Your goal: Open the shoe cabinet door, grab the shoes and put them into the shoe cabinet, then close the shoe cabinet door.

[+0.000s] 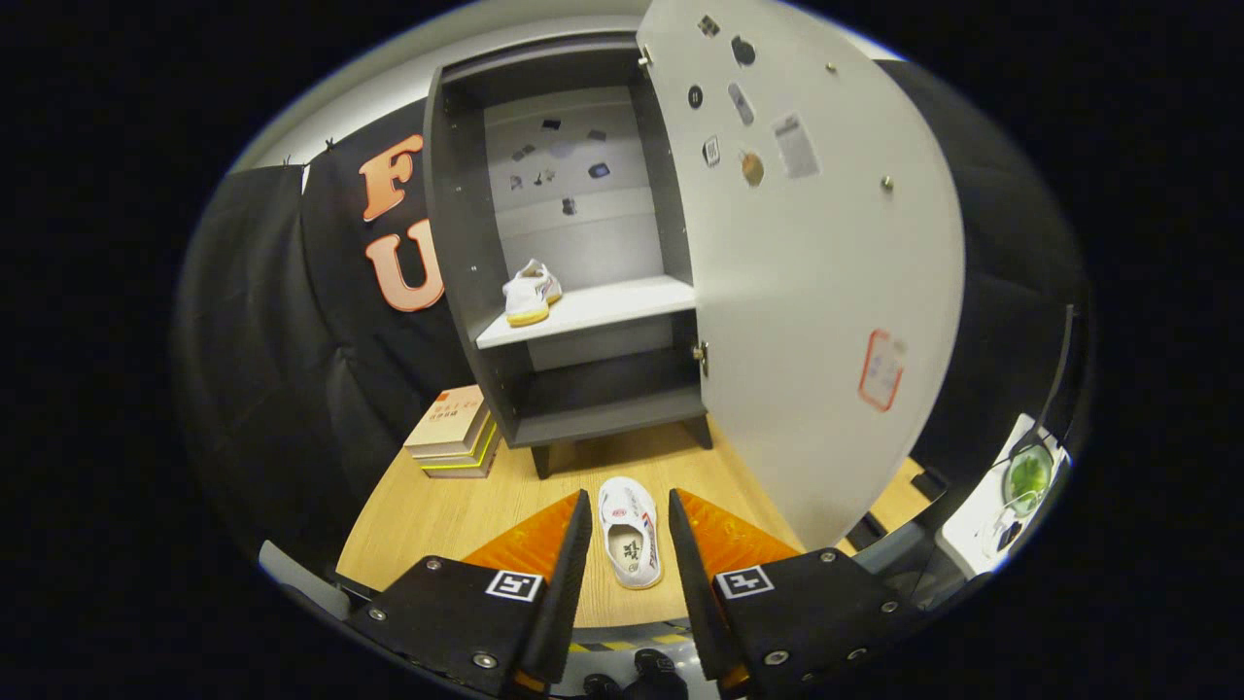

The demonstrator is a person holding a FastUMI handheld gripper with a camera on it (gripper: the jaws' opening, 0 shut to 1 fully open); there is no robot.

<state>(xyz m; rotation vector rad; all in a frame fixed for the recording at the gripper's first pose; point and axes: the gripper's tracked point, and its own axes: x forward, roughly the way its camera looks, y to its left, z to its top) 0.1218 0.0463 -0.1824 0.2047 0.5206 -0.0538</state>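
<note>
While gripper [629, 525] hangs spread, unloaded, second shoe [630, 533] lies between fingers on table [428, 506]; lower squarely, pinch sides (first shoe [531, 292] at cabinet's [457, 243] 12 o'clock shelf).

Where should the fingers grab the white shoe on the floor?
Probably across its middle, coming from above. The white shoe lies upright with its long sides parallel to the open fingers, lined up in the gap between them, not yet touched.
</note>
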